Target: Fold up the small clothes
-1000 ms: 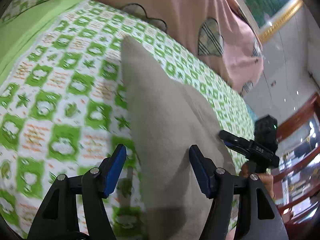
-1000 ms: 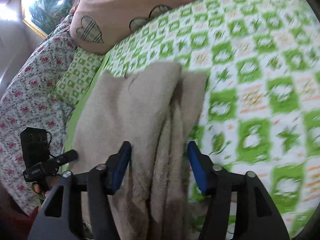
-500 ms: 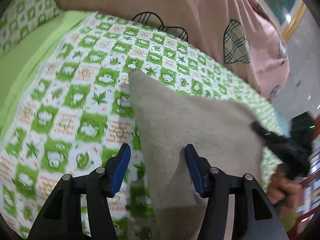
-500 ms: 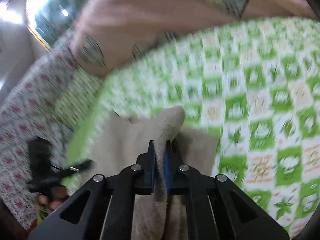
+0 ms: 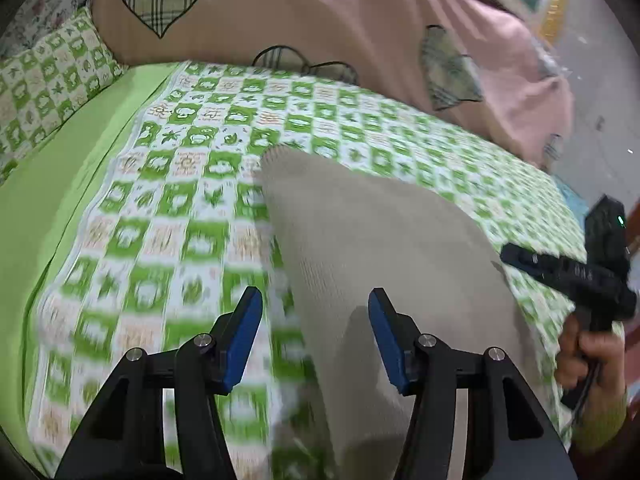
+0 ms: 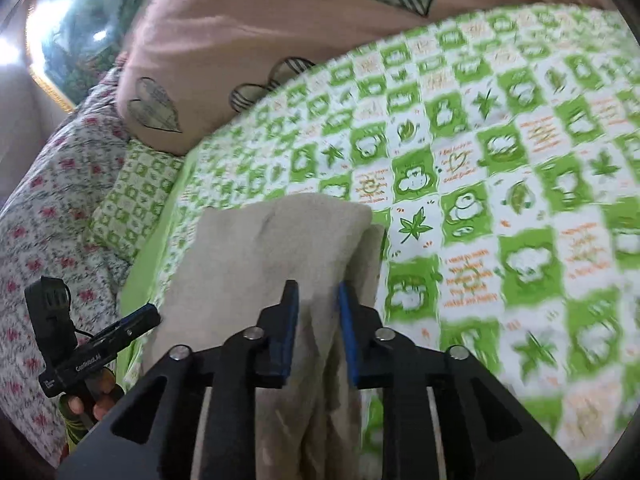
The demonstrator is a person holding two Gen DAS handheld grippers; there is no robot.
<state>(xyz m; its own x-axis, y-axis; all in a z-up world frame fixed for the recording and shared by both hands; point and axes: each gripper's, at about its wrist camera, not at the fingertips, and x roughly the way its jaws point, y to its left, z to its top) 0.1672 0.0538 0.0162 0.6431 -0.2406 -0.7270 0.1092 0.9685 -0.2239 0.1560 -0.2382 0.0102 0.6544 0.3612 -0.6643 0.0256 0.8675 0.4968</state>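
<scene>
A beige knit garment (image 5: 372, 240) lies folded on the green-and-white checked bedsheet (image 5: 172, 208). My left gripper (image 5: 316, 332) is open above its near left edge, one finger over the sheet and one over the cloth. In the right wrist view the same garment (image 6: 260, 256) shows a doubled right edge. My right gripper (image 6: 318, 320) has its jaws partly apart, with a fold of the cloth between the blue pads (image 6: 290, 320). The right gripper also shows in the left wrist view (image 5: 572, 276), held in a hand.
A pink quilt with plaid hearts (image 5: 320, 16) lies along the far side of the bed. A checked pillow (image 5: 48, 84) and a floral cover (image 6: 36, 216) lie at the bed's end. A plain green sheet border (image 5: 48, 184) runs beside the pillow.
My right gripper closed on the garment's fold half a second ago and has now partly opened again. My left gripper pulled back and up, staying open.
</scene>
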